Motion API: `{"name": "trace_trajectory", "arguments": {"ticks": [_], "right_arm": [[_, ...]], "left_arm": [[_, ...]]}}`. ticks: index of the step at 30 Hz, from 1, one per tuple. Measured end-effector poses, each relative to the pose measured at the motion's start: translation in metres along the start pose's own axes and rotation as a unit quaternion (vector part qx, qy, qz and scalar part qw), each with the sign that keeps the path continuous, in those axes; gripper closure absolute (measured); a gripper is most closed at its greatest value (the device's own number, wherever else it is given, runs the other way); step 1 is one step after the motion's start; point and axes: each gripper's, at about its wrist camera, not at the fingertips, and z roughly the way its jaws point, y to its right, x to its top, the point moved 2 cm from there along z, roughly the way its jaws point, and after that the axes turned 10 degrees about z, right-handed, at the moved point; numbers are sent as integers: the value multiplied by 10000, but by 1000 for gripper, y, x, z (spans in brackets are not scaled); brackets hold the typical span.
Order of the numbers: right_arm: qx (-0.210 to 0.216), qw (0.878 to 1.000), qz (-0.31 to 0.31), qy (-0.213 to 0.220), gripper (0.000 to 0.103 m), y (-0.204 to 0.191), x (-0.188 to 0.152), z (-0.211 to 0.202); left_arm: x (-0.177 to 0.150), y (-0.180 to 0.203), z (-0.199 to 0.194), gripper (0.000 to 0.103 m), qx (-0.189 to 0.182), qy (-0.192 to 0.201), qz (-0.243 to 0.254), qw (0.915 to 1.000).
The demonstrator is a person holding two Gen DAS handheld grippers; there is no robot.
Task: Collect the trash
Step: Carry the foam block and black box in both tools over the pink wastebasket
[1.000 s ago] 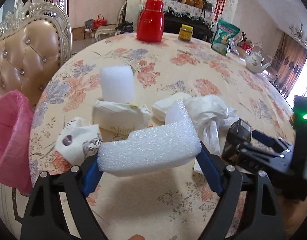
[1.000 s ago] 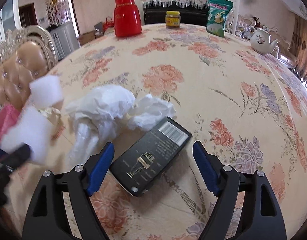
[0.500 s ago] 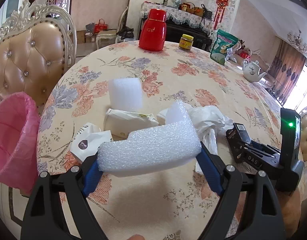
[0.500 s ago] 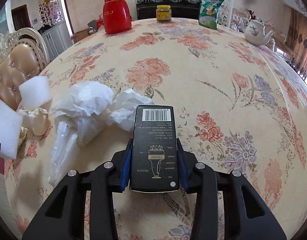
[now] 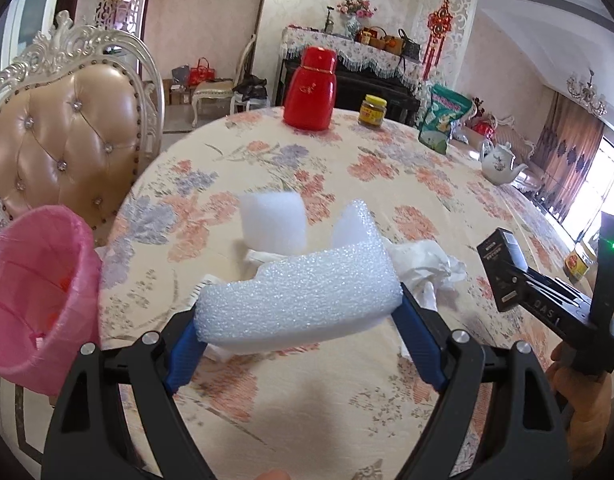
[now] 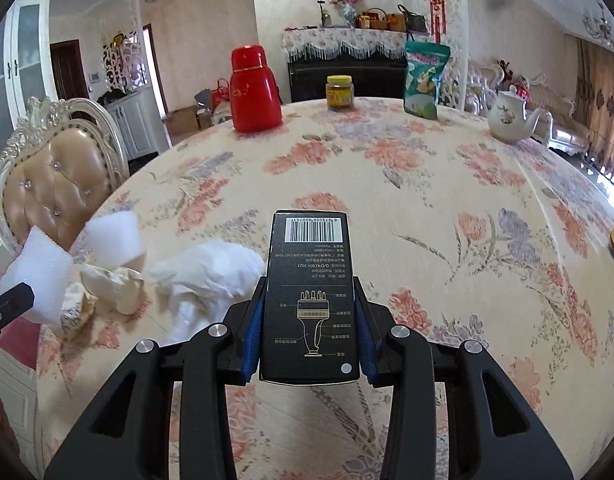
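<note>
My left gripper [image 5: 299,328] is shut on a wide white foam piece [image 5: 303,296], held above the floral table [image 5: 387,184]. A pink-lined trash bin [image 5: 39,288] stands to its left beside the table edge. My right gripper [image 6: 309,320] is shut on a black box [image 6: 309,292] with a barcode, lifted off the table; the black box [image 5: 501,264] also shows at the right of the left wrist view. On the table lie a white foam block [image 5: 273,220], crumpled white plastic [image 6: 211,276] and crumpled wrappers [image 6: 115,284].
At the far side stand a red thermos [image 6: 255,90], a yellow-lidded jar [image 6: 339,93], a green snack bag [image 6: 423,80] and a white teapot [image 6: 511,118]. A padded tan chair [image 5: 67,140] is at the left. A hand [image 5: 583,404] holds the right gripper.
The right gripper closed on the black box and lifted it off the table. The left gripper rose with the foam piece, and the pink bin came further into view.
</note>
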Motion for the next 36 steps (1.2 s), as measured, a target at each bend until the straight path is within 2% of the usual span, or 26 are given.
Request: {"name": "trace_trajectory", "arguments": {"ticks": [11,36], "right_arm": [[441,9986,-282,-9,66,-46,4,-15],[1581,9786,-1309,-134,65,-239,5,-26]], "left_arm": [[4,-53,-23,20,293,231,-193,9991],[-7,-205,-82,20,1225,446,-581,9898]]}}
